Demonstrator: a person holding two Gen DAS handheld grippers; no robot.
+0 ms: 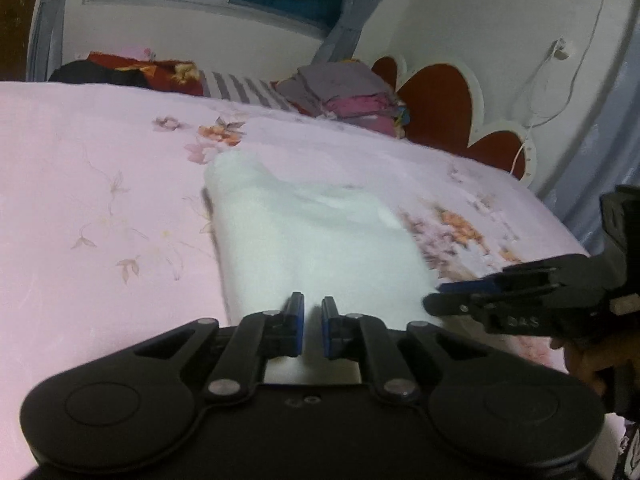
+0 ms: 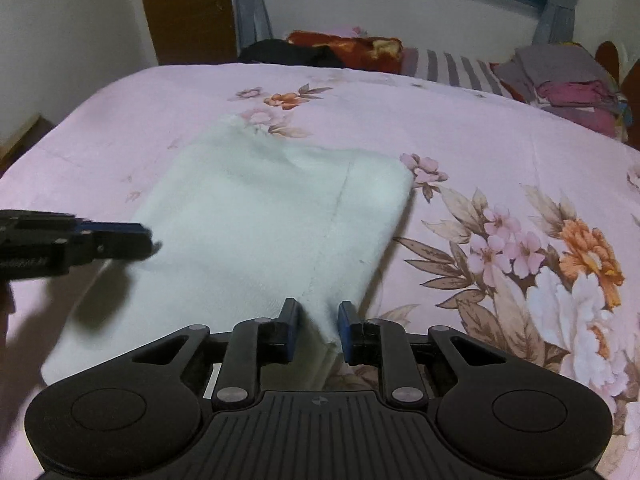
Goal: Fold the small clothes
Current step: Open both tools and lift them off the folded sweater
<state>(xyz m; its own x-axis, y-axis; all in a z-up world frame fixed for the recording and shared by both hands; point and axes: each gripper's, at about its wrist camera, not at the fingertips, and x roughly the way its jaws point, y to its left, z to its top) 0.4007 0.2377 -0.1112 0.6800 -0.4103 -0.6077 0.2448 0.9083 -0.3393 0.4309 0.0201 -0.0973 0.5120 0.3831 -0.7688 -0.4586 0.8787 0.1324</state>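
Note:
A white garment (image 2: 256,216) lies flat on the pink floral bedsheet (image 2: 480,128); it also shows in the left wrist view (image 1: 312,236). My left gripper (image 1: 312,303) hovers over the garment's near edge with its jaws a small gap apart and nothing between them. My right gripper (image 2: 318,307) stands open at the garment's near right corner, cloth lying between the jaws but not pinched. Each gripper shows from the side in the other view: the right gripper (image 1: 444,300) and the left gripper (image 2: 140,238).
A stack of folded grey and magenta clothes (image 2: 568,84) sits at the far right of the bed. A red blanket (image 2: 352,46) and dark cloth (image 2: 288,54) lie at the far edge. A red and white headboard (image 1: 440,96) stands beyond the bed.

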